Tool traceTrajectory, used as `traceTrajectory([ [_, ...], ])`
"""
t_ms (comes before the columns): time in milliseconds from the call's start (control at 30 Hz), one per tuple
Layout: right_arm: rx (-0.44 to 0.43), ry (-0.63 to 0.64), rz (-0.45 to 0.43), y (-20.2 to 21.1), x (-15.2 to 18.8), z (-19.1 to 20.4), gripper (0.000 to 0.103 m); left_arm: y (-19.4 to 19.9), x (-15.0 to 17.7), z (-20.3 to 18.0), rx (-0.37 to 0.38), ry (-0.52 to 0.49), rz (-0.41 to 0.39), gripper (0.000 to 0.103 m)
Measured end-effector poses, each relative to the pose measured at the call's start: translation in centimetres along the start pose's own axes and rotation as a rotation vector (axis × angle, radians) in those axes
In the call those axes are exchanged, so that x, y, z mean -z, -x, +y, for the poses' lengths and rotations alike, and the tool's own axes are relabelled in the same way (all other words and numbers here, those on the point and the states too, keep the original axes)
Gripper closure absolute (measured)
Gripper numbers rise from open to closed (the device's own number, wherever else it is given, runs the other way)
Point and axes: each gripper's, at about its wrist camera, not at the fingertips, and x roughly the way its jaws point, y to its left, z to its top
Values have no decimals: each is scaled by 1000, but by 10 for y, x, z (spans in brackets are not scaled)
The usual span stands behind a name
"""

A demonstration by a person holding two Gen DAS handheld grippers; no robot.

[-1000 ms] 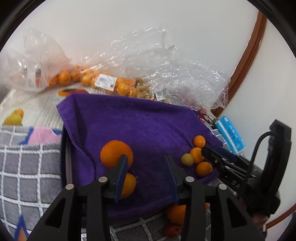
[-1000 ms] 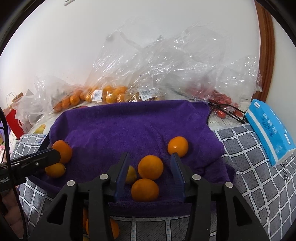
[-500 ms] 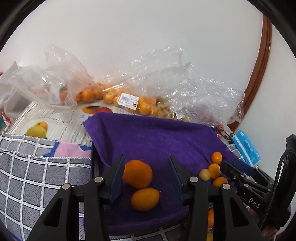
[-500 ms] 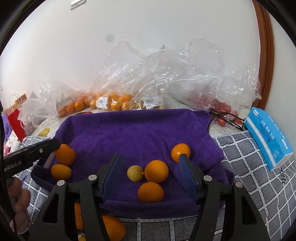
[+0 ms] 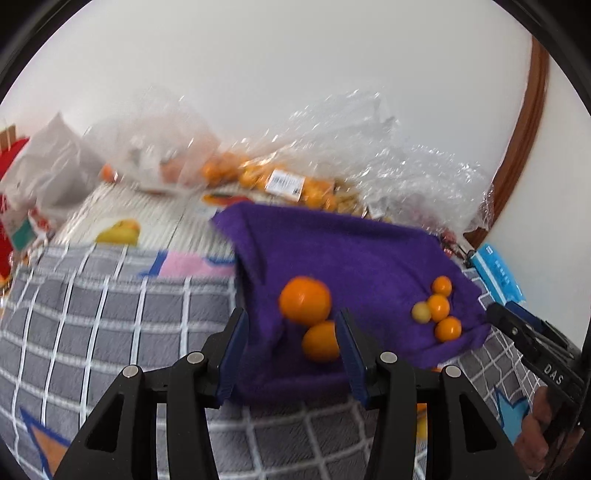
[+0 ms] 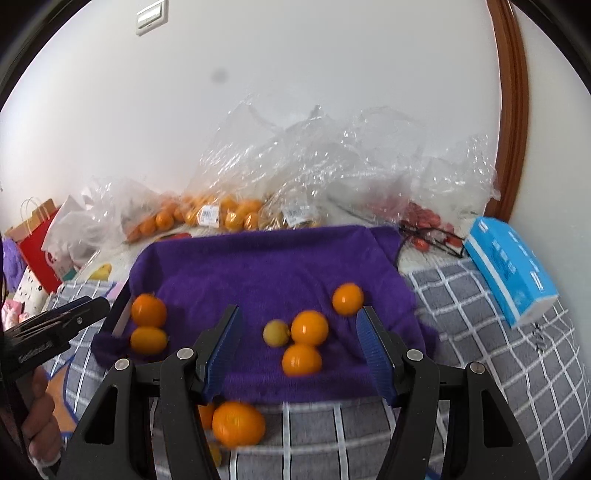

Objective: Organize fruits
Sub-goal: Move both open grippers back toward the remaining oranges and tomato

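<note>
Now both my grippers have pulled back, empty: the left gripper (image 5: 291,354) partly open, the right gripper (image 6: 299,354) wider. Six fruits rest on the purple towel (image 6: 258,266): two oranges (image 6: 149,309) at nine o'clock, four clustered centrally (image 6: 309,327). Placement done.

Fuzzy matt purple towel (image 6: 266,266); glossy oranges (image 6: 309,328); crinkly clear plastic bags (image 6: 332,155).

You're in a home, most likely a bedroom: a grey checked quilt (image 6: 480,332) covers the soft surface in front of you, with a wall switch (image 6: 151,16) at 11 o'clock, a wooden door frame (image 6: 511,110) at 2 o'clock, and shopping bags of fruit (image 6: 229,214) against the plain white wall (image 6: 295,92) at 12.
</note>
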Motion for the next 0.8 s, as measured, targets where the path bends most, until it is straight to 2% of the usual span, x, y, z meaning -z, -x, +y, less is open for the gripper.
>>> traceTrajectory([
  [133,-25,-25,32,10,22,-3,39,11,14,5,-45,-23,-5,57],
  [267,-51,-41,68,18,44,-6,39,17,28,10,-52,-25,28,57],
  [433,-71,-64,81,28,59,-11,39,17,52,22,-97,-16,73,57],
  [533,-87,-71,83,30,62,-11,41,11,65,30,-94,-5,115,57],
  [633,-106,-62,95,27,64,-7,47,18,67,32,-61,7,83,54],
  [700,-115,-53,102,23,65,-1,51,15,68,34,-51,19,107,53],
  [800,-148,-40,128,12,64,8,53,16,69,34,-49,22,98,52],
])
